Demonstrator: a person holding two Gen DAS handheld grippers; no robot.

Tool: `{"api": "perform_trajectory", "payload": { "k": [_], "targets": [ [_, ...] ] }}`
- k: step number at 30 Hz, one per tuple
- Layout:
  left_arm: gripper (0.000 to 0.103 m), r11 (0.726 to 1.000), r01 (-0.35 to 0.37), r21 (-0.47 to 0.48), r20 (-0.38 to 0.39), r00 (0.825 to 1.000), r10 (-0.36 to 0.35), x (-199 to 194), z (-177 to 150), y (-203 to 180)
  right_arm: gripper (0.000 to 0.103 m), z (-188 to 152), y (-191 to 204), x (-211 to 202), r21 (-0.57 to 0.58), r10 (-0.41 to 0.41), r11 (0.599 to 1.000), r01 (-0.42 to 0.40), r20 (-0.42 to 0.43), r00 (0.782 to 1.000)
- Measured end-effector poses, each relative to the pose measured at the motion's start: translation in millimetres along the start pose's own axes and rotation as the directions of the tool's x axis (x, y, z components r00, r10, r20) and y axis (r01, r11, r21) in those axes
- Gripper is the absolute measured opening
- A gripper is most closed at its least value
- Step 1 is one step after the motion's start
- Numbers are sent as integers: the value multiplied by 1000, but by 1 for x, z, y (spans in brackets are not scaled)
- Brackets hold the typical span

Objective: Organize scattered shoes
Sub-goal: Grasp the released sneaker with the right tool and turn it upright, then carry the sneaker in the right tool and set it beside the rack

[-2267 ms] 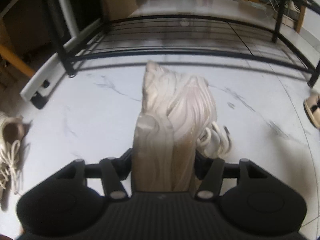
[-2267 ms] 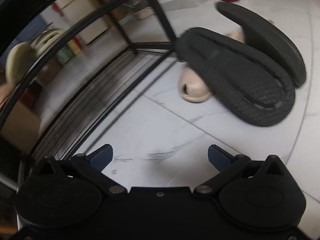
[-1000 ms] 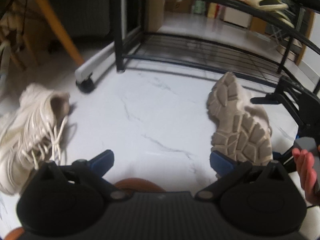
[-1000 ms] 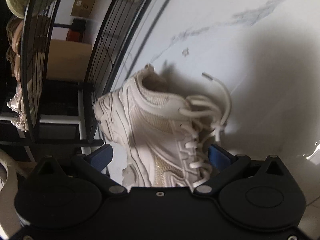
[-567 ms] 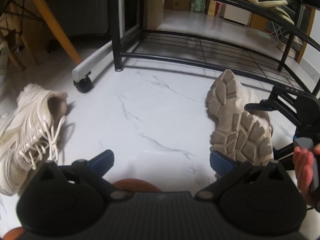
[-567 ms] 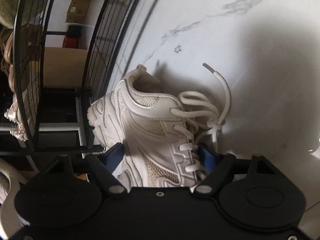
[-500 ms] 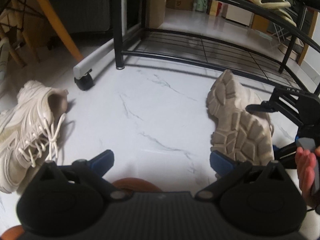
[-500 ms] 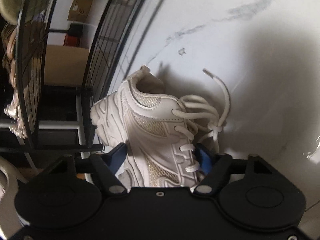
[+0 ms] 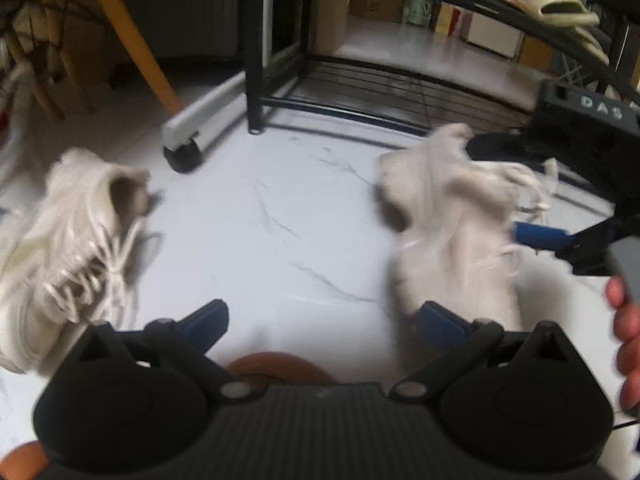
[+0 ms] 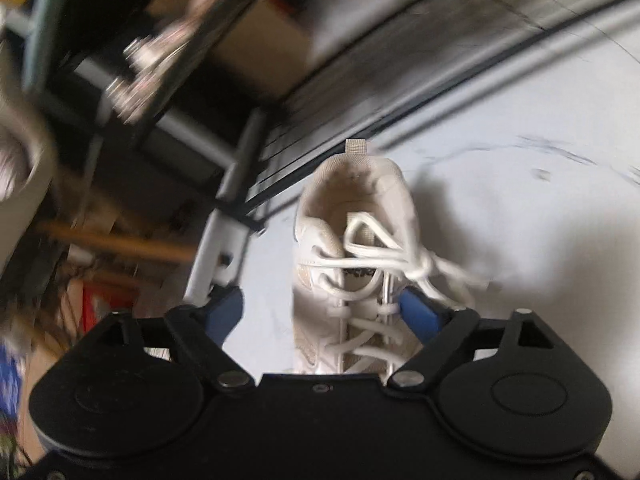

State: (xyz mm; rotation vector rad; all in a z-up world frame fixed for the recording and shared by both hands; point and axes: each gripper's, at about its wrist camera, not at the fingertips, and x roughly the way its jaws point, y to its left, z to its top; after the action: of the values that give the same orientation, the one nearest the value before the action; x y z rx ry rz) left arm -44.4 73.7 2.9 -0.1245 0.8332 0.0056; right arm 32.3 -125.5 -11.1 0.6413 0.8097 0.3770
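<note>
Nearest you, your left gripper (image 9: 322, 318) hangs released over the white marble floor (image 9: 280, 216), its blue pads wide apart with nothing between them.

Just beyond, on the floor to its left, one cream sneaker (image 9: 68, 240) lies with its opening facing the rack and its laces loose and spilling over the tongue.

To the right, your right gripper (image 10: 320, 308) has the other cream sneaker (image 10: 356, 256) between its fingers. Its jaws have just been opening: the right pad sits against the laced side of the shoe, while the left pad stands clear of it with floor showing in the gap, so the shoe is not pinched. This sneaker is pale mesh and leather with thick white laces knotted loosely, a pull tab at the heel, and its heel pointing away from you toward the rack. From the left wrist it shows blurred.

Farthest off stands the black metal shoe rack (image 9: 360, 80), its lower wire shelf bare where it shows and other shoes (image 9: 552, 0) on the tier above.
</note>
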Motion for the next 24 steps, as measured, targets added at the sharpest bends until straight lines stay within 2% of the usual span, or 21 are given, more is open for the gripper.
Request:
{"api": "perform_trajectory", "payload": {
  "k": [2,5,8,11,13,16,17,20,23,24],
  "targets": [
    [102,1000,-3,-11,2,1000,3,0,0,1,97,-3,4,3,1,18,1000,-18,-20,1000],
    [102,1000,-3,-21,0,1000,3,0,0,2,99,0,0,2,63,52,997,-50,-23,998],
    [102,1000,-8,-20,9,1000,8,-2,-1,0,101,5,-4,-6,93,33,995,-36,34,999],
    [102,1000,-13,-4,18,1000,13,-3,-2,-2,103,6,4,-4,22,-10,1000,9,23,1000],
    [102,1000,-12,7,23,1000,12,-4,-2,-4,103,4,15,7,-52,-37,998,35,-21,999],
    [102,1000,-7,-7,20,1000,7,-4,-2,-1,103,-1,38,36,-225,-106,971,84,-88,990],
    [102,1000,-5,-15,18,1000,5,-2,-1,1,103,-3,46,46,-288,-132,953,98,-101,986],
    [102,1000,-3,-21,18,1000,4,-2,-1,2,103,-4,54,69,-376,-225,911,166,-118,967],
    [102,1000,-3,-10,24,1000,3,-2,-1,0,103,-6,51,100,-445,-363,861,246,-196,911],
    [102,1000,0,-7,26,1000,1,-2,-1,0,103,-8,45,109,-441,-381,861,253,-231,895]
  ]
}}
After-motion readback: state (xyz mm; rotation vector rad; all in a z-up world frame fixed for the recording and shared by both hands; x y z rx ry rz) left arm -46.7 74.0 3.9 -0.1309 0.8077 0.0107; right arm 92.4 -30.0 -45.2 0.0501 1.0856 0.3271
